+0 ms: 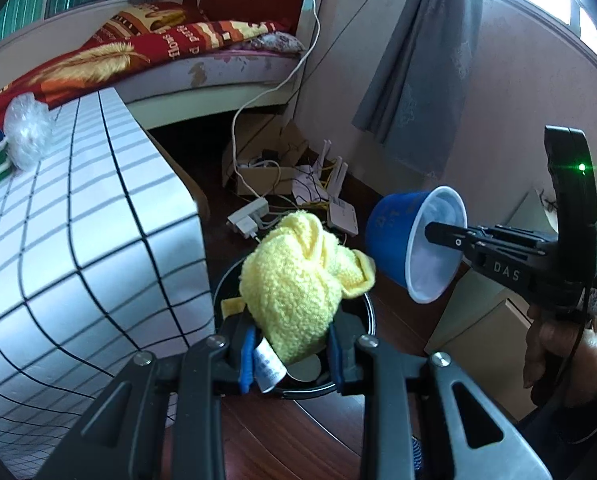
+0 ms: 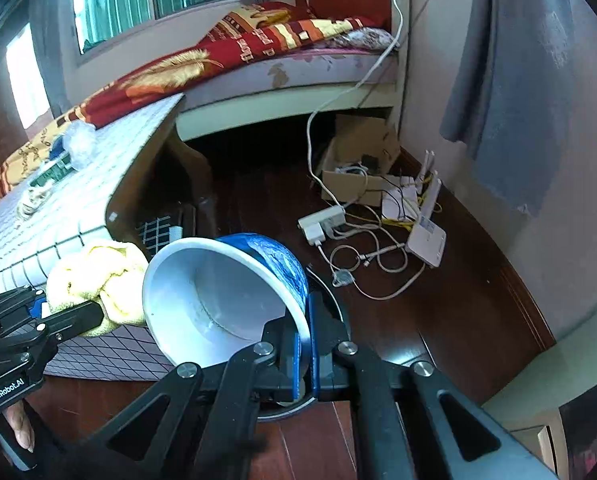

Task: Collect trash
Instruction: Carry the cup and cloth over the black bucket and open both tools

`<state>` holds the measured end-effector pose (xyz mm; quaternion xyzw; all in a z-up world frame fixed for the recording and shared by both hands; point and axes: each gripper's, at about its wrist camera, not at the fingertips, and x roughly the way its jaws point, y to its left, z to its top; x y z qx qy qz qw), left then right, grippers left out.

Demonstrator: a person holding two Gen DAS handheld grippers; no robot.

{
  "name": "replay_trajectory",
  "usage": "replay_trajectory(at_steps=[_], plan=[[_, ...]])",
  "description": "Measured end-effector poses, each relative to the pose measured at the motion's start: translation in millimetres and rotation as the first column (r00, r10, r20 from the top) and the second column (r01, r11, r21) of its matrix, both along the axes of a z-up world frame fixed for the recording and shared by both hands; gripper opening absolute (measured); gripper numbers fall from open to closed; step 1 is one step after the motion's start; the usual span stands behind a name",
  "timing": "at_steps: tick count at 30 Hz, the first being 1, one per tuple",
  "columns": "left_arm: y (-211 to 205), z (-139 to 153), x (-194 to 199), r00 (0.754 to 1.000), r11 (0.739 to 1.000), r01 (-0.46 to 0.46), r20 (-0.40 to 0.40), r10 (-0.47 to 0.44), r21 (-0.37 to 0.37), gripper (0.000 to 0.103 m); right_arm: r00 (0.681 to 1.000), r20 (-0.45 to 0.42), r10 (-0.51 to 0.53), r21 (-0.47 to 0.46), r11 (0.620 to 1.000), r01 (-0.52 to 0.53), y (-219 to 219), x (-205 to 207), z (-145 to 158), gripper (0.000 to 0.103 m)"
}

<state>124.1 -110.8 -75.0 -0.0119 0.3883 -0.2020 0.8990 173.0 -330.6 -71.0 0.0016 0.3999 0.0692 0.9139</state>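
my right gripper (image 2: 306, 354) pinches the rim of a blue cup (image 2: 226, 292); beside it my left gripper (image 2: 72, 314) grips a yellow cloth (image 2: 102, 276).

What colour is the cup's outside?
Blue, white inside; cup shows best in the left wrist view.

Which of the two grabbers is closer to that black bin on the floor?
Left. The left gripper, clamping the yellow cloth, hangs right over the black bin; the right gripper, pinching the blue cup, is off to its side.
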Motion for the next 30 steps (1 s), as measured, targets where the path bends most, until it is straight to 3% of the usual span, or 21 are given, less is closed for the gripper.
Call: replay_trajectory(at_steps=[23,26,27,28,29,30], plan=[[-10,-72,40,0.987,0.999,-0.05,-0.155,0.049,0.001,0.03,0.985,-0.169,0.015,-0.088,0.996,-0.03,13,43,-86,0.004],[-12,-82,45,0.981,0.999,-0.043,-0.191,0.041,-0.005,0.036,0.979,-0.202,0.036,-0.108,0.992,-0.059,19,52,-97,0.004],[-13,-87,49,0.977,0.999,-0.045,-0.206,0.046,0.006,0.048,0.973,-0.226,0.043,-0.133,0.988,-0.075,23,55,-104,0.01],[-14,-92,52,0.975,0.998,-0.056,-0.216,0.062,0.031,0.056,0.969,-0.244,0.028,-0.18,0.981,-0.073,24,57,-111,0.042],[-15,-96,52,0.973,0.996,-0.069,-0.216,0.079,0.053,0.072,0.968,-0.252,0.015,-0.199,0.978,-0.067,22,59,-114,0.064],[-15,-99,52,0.972,0.995,-0.076,-0.217,0.087,0.059,0.077,0.966,-0.257,0.001,-0.207,0.977,-0.056,20,60,-117,0.096]])
